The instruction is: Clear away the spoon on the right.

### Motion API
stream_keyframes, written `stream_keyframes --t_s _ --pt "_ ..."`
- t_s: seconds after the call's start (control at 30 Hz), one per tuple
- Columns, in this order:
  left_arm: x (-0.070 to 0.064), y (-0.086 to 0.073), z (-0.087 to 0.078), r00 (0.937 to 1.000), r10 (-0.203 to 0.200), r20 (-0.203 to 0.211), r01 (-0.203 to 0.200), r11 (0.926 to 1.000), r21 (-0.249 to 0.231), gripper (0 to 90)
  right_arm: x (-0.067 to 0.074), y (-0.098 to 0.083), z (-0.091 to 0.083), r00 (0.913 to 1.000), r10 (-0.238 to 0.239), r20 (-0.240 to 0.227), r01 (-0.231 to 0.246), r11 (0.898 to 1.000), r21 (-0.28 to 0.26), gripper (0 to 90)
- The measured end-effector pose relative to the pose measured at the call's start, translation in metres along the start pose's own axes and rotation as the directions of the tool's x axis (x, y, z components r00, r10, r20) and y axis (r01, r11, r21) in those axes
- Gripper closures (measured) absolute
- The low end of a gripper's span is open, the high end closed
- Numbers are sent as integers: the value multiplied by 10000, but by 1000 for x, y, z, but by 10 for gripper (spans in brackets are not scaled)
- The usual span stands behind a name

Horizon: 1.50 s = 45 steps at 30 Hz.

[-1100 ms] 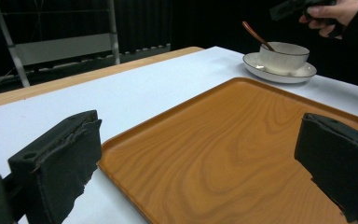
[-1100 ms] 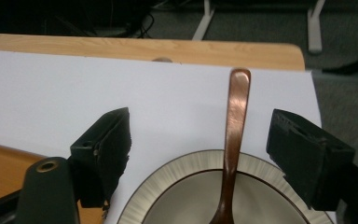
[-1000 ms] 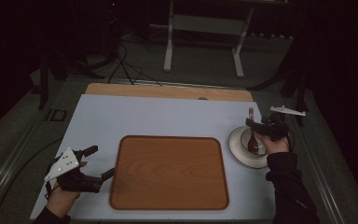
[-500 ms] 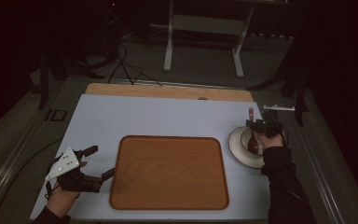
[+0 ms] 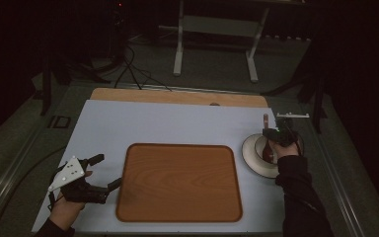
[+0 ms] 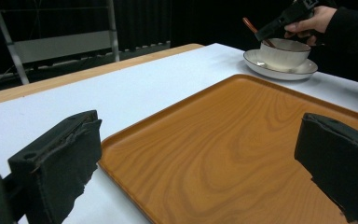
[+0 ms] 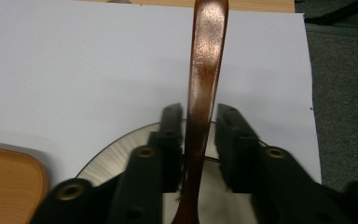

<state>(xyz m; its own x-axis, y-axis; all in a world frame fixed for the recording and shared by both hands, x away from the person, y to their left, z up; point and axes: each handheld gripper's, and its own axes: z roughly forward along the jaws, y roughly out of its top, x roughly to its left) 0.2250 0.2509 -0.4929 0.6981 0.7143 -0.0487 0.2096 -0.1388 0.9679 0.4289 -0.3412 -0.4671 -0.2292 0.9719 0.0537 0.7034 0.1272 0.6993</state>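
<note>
Right gripper [image 5: 270,131] stands over the cup [image 6: 282,52] near the right edge of the table [image 5: 177,123]; its jaws sit on either side of a brown spoon handle [image 7: 205,79]. In the right gripper view the left jaw touches the handle, while a thin gap shows against the right jaw; whether the handle is truly clamped cannot be told from these pictures.

Left gripper [image 5: 101,172] rests near the front left corner of the table, jaws wide apart and empty, just beside the left edge of the wooden tray [image 5: 177,182] (the near jaw may touch the rim; uncertain).

Risks, in my judgement: if the hold on the spoon is one-sided, the handle may slip or swing once lifted, and the bowl end could knock the cup's rim; the cup stands loose on its saucer [image 6: 303,71], so a sideways pull could tip it or slide it; the saucer lies close to the right edge of the table, leaving little margin.

Condition of the spoon: long, slender, glossy reddish-brown, the handle widening slightly toward its top; it stands nearly upright from the cup, tilted a little; its bowl end is hidden inside the cup. Cup and saucer are white, with a dark rim line on the cup.
</note>
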Motion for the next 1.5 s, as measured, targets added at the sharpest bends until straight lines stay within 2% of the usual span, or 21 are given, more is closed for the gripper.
stream_keyframes --t_s 0.13,0.37,0.67,1.27,1.5 --pt "0 0 0 10000 15 -6 -15 10000 29 16 0 0 0 10000 -19 -34 19 10000 -56 784" --pt "0 0 -1 10000 -15 -48 15 10000 15 16 0 -1 -1 9999 -8 -117 6 9998 -194 790" --pt "-1 0 -1 10000 32 -32 -32 10000 34 16 -2 0 -10 9996 228 -141 -236 9981 -569 792" --pt "-1 1 -1 10000 42 -38 -42 10000 11 16 -1 4 -46 9994 327 -131 -343 9878 -1519 795" --pt "-1 1 -1 10000 39 -51 -39 10000 1 16 8 9 -60 9999 61 130 -37 9842 -1773 795"
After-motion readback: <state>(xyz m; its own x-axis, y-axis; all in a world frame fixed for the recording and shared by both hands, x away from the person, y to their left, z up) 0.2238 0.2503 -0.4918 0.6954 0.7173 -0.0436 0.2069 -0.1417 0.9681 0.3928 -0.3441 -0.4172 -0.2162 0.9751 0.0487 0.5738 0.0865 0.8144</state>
